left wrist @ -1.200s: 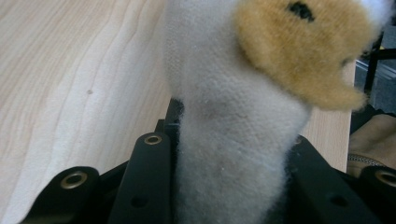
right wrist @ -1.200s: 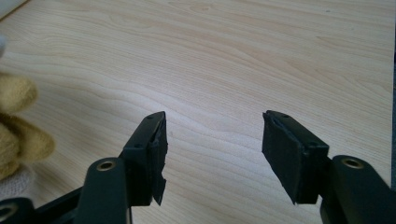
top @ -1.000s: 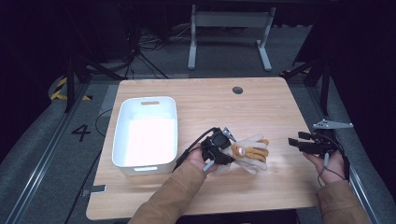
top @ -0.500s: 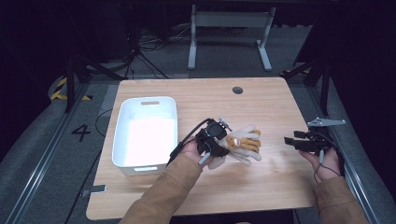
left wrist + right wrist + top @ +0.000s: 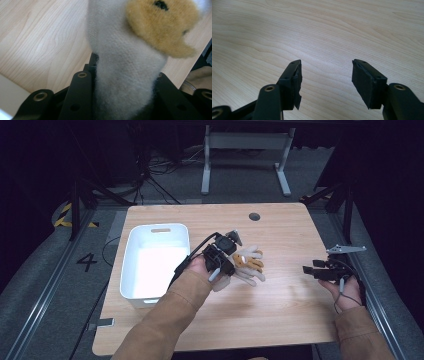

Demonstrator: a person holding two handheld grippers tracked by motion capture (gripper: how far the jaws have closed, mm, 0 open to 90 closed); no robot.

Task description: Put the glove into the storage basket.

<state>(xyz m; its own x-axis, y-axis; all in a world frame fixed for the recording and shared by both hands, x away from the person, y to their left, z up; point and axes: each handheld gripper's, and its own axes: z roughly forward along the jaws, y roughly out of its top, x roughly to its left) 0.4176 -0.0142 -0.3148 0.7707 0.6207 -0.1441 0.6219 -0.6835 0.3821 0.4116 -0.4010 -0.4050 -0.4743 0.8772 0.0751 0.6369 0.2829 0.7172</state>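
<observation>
A fuzzy pale-grey glove (image 5: 248, 266) with a tan plush patch (image 5: 162, 27) on it is sitting near the middle of the table (image 5: 280, 235), and the left tongs (image 5: 224, 254) are gripping it at its cuff end, so that its fingers are spreading out to the right of the tongs in the high view. In the left gripper view the knitted grey cuff is rising straight up from between the two black jaws, which are pressing against it on both sides, while the tan patch is hanging just above and to the right of them. Just to the left of the left tongs a white plastic bin (image 5: 155, 261) is standing on the table, its near wall close beside the person's left sleeve (image 5: 165, 320). Well apart from the glove, at the right edge of the table, the right tongs (image 5: 309, 270) are pointing leftward toward it, and in the right gripper view their jaws are standing wide apart over bare wood with nothing between them.
</observation>
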